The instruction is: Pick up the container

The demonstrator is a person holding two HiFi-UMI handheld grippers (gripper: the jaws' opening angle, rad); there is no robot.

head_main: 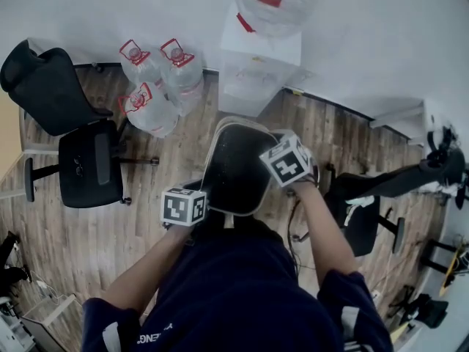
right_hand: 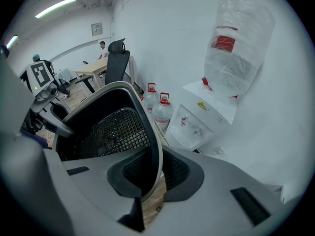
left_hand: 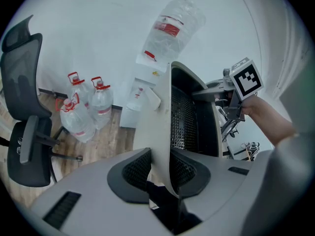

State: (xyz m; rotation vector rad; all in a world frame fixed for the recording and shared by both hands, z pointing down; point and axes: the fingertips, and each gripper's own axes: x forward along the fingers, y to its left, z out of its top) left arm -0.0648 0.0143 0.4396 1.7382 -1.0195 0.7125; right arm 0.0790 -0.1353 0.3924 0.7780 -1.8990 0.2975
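Here, left tool [left_hand: 164, 168] and right tool [right_hand: 155, 173] pinch the container [head_main: 234, 167] over wood flooring [head_main: 146, 204] (white walls [head_main: 366, 35]).

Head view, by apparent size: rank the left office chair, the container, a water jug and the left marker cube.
1. office chair
2. container, though it is held nearer the camera, so unsure against the chair
3. water jug
4. left marker cube

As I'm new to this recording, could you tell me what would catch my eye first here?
The black-lined container fills the middle of the head view, with the left gripper and right gripper clamped on opposite sides of it. Behind it, a water dispenser stands against the white wall, with three red-capped jugs on the floor beside it.
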